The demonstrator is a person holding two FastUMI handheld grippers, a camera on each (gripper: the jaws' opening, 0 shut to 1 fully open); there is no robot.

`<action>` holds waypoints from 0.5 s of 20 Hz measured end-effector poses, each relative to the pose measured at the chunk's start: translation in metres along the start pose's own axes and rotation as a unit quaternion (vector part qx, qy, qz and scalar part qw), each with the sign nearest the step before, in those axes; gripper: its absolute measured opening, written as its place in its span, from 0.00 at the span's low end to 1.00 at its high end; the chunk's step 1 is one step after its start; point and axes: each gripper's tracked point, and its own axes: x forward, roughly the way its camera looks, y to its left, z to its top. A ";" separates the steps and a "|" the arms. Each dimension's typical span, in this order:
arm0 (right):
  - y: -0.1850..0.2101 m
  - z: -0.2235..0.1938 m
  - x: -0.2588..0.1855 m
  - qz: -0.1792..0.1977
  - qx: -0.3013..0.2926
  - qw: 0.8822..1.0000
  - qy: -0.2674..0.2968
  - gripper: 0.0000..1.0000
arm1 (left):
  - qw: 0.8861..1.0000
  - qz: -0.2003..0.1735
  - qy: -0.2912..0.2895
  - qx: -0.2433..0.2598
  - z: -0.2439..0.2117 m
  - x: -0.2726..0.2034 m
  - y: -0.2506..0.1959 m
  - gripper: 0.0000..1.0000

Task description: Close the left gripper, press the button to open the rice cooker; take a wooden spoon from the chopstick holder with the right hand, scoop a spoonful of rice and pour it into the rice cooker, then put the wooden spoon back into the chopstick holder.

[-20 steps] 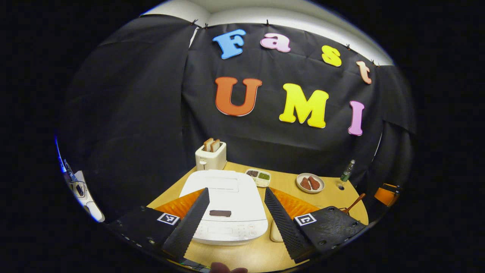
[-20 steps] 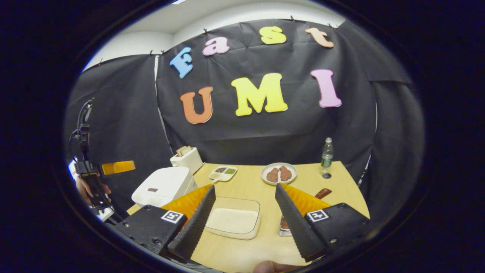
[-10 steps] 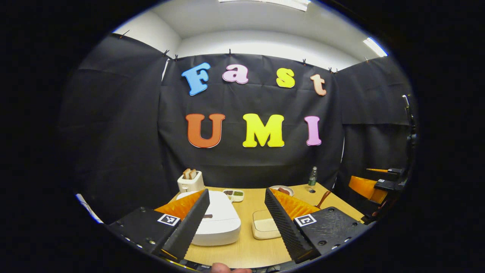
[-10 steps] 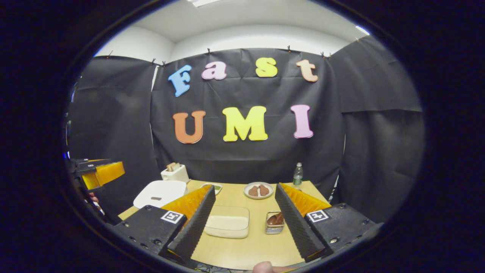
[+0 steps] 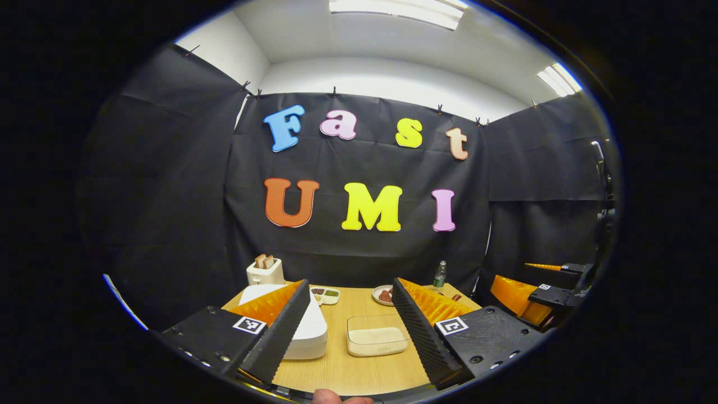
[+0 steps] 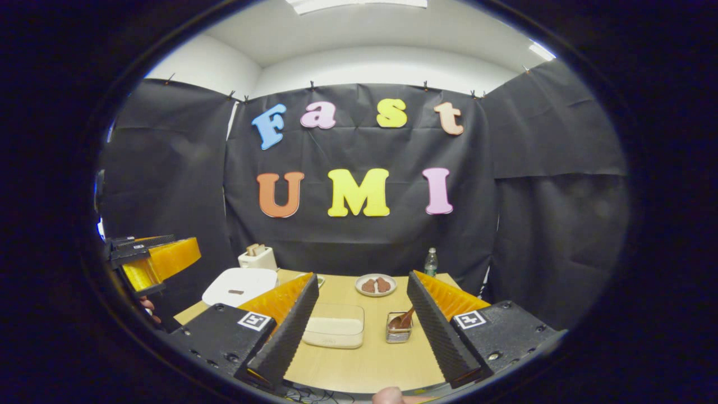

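Since a second ago we have backed both grippers off the table. Our left gripper (image 5: 349, 331), jaws spread, must pinch shut first; the closed rice cooker (image 5: 307, 328) lies ahead-left, nearer it than our spread right gripper (image 6: 359, 331).

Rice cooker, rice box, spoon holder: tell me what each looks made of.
Rice cooker: probably plastic, smooth white shell with a soft sheen.
Rice box: clear plastic or glass; the pale rice shows through its walls.
Spoon holder: seemingly metal, its ribbed wall glints.
Wooden spoon: brown, likely wood.
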 end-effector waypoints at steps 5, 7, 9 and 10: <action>-0.012 -0.002 -0.004 -0.006 0.001 1.000 -0.003 1.00 | 1.000 0.003 -0.004 0.019 -0.005 -0.005 -0.008 0.94; -0.016 -0.003 -0.007 -0.009 0.003 1.000 -0.004 1.00 | 1.000 0.005 -0.002 0.022 -0.007 -0.005 -0.010 0.94; -0.020 -0.004 -0.010 -0.013 0.002 1.000 -0.005 0.99 | 1.000 0.010 -0.010 0.025 -0.003 -0.006 -0.012 0.94; -0.022 -0.004 -0.011 -0.014 0.000 1.000 -0.005 1.00 | 0.999 0.012 -0.015 0.030 0.000 -0.008 -0.013 0.94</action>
